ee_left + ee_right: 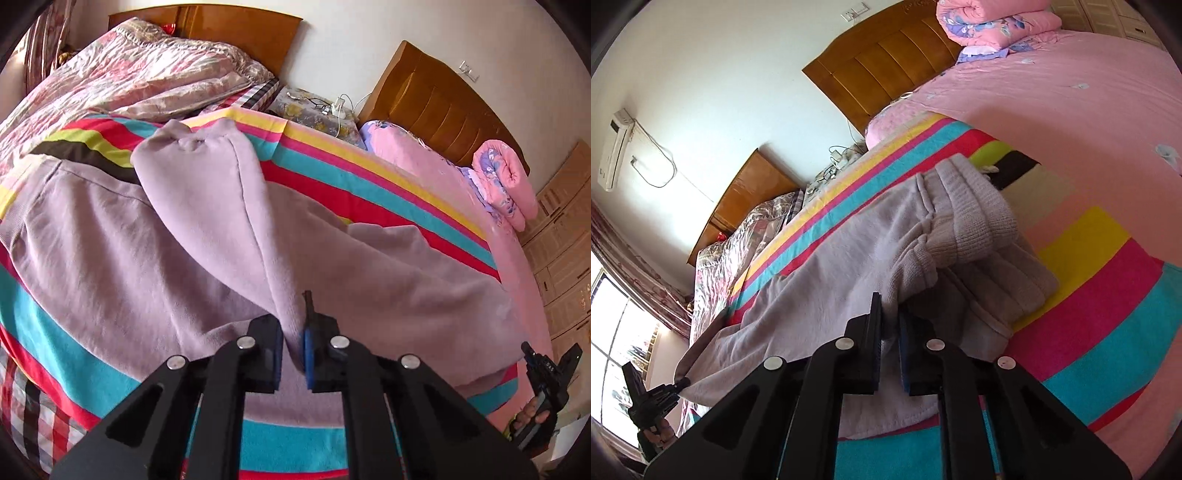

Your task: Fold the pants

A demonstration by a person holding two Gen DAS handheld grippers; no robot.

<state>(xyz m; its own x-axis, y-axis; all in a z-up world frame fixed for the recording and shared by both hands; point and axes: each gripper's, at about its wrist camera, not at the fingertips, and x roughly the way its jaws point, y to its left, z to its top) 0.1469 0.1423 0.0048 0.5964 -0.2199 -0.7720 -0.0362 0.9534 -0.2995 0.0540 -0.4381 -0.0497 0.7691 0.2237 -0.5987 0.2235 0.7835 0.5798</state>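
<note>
Lilac fleece pants (122, 251) lie on a bright striped blanket (369, 177) on the bed. My left gripper (293, 332) is shut on a fold of the pants and holds one leg lifted, the cuff end (199, 136) hanging away from me. In the right wrist view the pants (831, 266) show their ribbed waistband (975, 221) bunched at the far end. My right gripper (890, 325) is shut on the pants' near edge. The right gripper also shows in the left wrist view (543, 373), the left gripper in the right wrist view (657, 398).
A floral quilt (122, 77) lies at the far left of the bed. A pink sheet (1052, 99) with a rolled pink quilt (506, 184) lies beyond the blanket. Wooden headboards (436, 96) stand against the wall. A small table with cables (317, 107) stands between the beds.
</note>
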